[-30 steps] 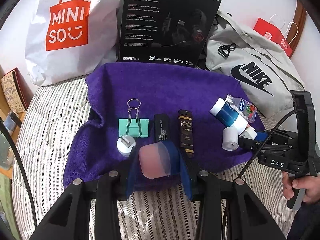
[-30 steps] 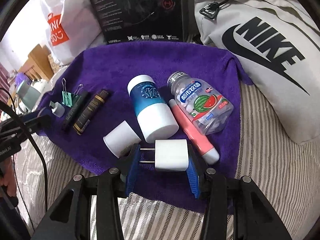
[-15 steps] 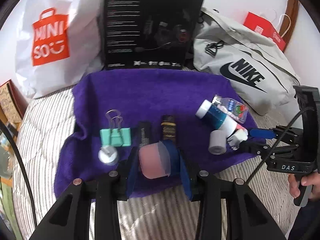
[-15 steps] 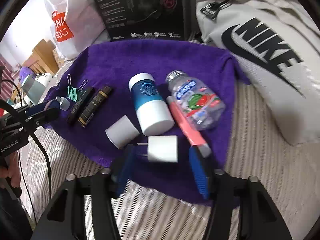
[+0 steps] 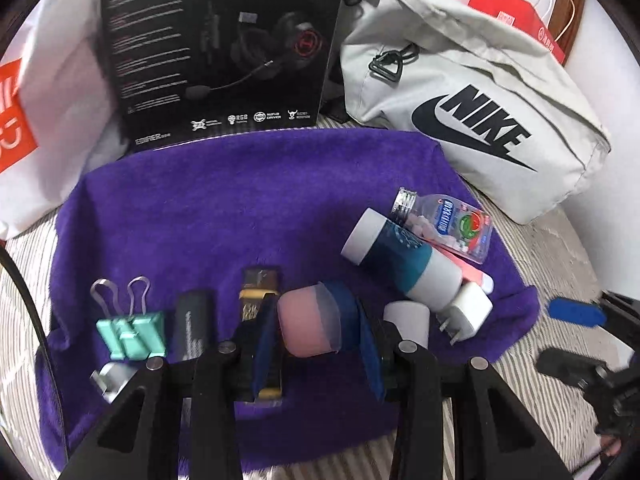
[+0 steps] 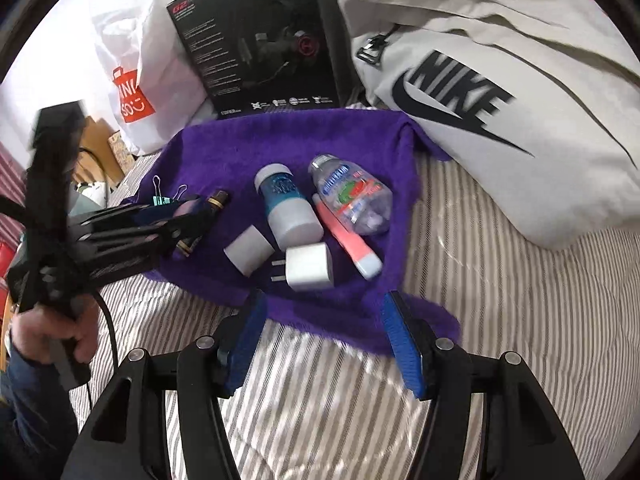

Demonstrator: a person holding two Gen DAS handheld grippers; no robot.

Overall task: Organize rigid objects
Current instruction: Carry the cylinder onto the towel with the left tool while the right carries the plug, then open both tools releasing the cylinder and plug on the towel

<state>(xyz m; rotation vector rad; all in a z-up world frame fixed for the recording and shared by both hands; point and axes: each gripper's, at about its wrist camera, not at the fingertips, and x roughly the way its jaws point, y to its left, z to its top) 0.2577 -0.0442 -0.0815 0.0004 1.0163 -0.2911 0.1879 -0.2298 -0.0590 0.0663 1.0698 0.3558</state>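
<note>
The right claw released the white charger and withdrew.

I see open room across the far half of the purple plush towel; its near edge is crowded, the teal-and-white cylindrical bottle touching the white plug adapter. The black cardboard headset box walls the back.

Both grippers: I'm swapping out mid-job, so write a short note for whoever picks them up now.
Left gripper: shut on the pink block, low over the purple towel.
Right gripper: open, empty, at the towel's near edge.
Done: white charger lies on the towel beside the white cylinder, free of the jaws.
Left: place the pink block; the row beside the binder clip looks likeliest.
</note>
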